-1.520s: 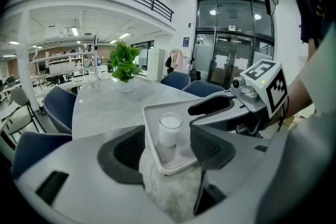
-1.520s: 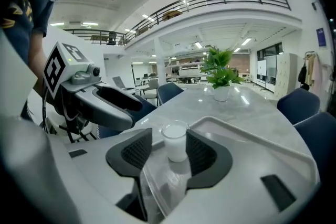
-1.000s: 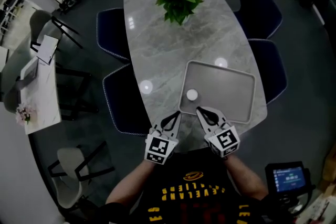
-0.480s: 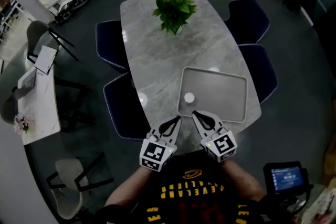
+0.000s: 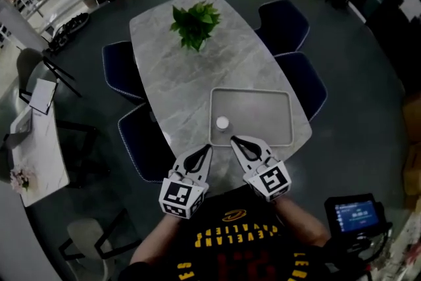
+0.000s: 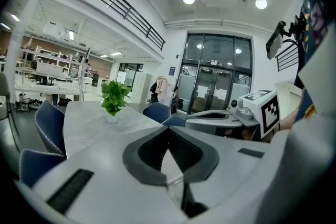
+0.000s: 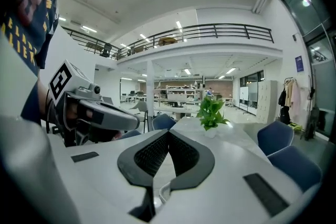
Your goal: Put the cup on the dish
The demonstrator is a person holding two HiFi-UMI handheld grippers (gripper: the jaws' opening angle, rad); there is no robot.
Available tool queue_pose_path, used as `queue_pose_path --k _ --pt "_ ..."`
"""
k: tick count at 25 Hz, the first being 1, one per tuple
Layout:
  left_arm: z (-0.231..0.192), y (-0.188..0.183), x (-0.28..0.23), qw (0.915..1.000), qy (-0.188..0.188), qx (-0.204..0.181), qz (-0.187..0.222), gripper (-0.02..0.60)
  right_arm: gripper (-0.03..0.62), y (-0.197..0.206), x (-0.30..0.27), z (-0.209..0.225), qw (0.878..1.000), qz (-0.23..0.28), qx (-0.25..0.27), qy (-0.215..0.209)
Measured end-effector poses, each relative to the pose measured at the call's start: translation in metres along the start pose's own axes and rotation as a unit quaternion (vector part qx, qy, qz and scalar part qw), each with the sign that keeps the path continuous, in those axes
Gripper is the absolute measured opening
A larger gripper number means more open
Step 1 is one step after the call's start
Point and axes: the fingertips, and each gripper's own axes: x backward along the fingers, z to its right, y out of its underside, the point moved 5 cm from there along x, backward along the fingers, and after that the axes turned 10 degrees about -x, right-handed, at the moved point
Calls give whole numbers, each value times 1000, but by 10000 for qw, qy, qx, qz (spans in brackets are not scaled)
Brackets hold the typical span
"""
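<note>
Left gripper (image 5: 208, 148): jaws are closed together, nothing between them; it is held above the near table edge.
Right gripper (image 5: 233, 140): jaws also pressed together and empty; its tips are over the near rim of the tray.
Cup (image 5: 222, 122): small and white, it stands upright inside the tray, near the front left corner, apart from both grippers.
Tray (image 5: 263, 105): grey, rectangular with rounded corners, on the near end of the table.
Table (image 5: 177, 79): grey marble top.
Potted plant (image 5: 194, 23): green leaves, at the far end of the table.
Chairs (image 5: 284, 24): dark blue, two on each long side.
Marker cubes (image 5: 179, 197): black-and-white square patterns, no letters.
Shirt (image 5: 230, 240): black with yellow writing, seen upside down; I cannot read it with certainty.
Screen (image 5: 358, 212): glowing blue at lower right, text too small to read.
</note>
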Motion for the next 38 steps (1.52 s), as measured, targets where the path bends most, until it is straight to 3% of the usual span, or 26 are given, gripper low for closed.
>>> queue_pose_path --k 13,19,30,38 --pt "8 -50 31 9986 147 23 505 2 6 -56 30 -30 9970 710 -116 293" --pt "23 -47 51 9971 327 -44 692 2 6 -52 40 -65 9956 880 -52 318" --pt "29 -40 52 9982 401 92 429 2 6 -35 34 -74 9982 548 -98 229" --pt "35 -33 38 9972 627 139 376 2 7 -29 41 -68 9975 596 -67 379"
